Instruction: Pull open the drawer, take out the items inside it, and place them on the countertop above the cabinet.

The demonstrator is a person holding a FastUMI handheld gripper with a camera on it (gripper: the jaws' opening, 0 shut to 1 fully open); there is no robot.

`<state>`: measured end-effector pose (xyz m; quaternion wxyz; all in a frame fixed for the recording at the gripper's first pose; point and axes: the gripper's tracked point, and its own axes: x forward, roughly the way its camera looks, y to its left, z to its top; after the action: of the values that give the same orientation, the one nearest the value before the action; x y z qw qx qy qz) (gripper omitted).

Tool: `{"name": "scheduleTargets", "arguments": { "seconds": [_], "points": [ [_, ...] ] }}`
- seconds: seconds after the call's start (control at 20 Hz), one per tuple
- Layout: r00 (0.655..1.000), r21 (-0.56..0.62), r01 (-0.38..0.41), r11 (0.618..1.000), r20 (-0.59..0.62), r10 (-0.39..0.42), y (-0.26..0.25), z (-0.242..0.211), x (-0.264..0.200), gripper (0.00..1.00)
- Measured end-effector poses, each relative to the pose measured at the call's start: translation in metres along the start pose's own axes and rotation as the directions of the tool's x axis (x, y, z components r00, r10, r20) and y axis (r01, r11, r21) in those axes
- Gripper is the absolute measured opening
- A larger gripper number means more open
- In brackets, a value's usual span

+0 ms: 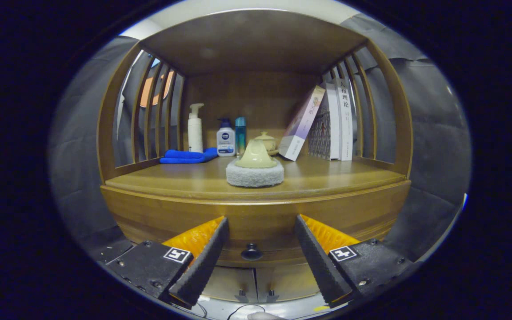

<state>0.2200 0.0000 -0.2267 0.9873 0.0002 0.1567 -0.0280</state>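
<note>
Wooden cabinet, slatted sides, countertop above a closed drawer; drawer contents hidden; gripper spread wide and empty, fingers flanking the dark round drawer knob without touching it; books leaned at the countertop's right rear; folded blue cloth at left rear; round scrub pad with cream handle near the front centre; white pump bottle, white lotion bottle, teal bottle and small lidded cream pot ranged behind it.
</note>
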Motion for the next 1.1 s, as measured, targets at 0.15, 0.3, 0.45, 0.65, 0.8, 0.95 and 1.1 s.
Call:
{"name": "scheduleTargets", "arguments": {
  "seconds": [0.15, 0.3, 0.45, 0.65, 0.8, 0.95, 1.1],
  "points": [
    [0.999, 0.022, -0.013, 1.0, 0.035, 0.012, -0.002, 0.021, -0.019, 0.99],
    [0.998, 0.029, -0.009, 1.0, 0.06, 0.007, -0.011, 0.044, -0.053, 0.99],
    [0.993, 0.053, -0.025, 0.998, 0.119, 0.019, -0.017, 0.069, -0.094, 0.99],
    [0.979, 0.026, -0.031, 0.999, 0.203, 0.025, -0.032, 0.101, -0.152, 0.99],
    [0.968, 0.06, -0.047, 0.997, 0.248, 0.031, -0.042, 0.108, -0.191, 0.99],
    [0.971, 0.072, -0.078, 0.994, 0.233, 0.06, -0.05, 0.1, -0.209, 0.99],
    [0.967, 0.081, -0.059, 0.995, 0.25, 0.037, -0.068, 0.098, -0.22, 0.99]
  ]
}}
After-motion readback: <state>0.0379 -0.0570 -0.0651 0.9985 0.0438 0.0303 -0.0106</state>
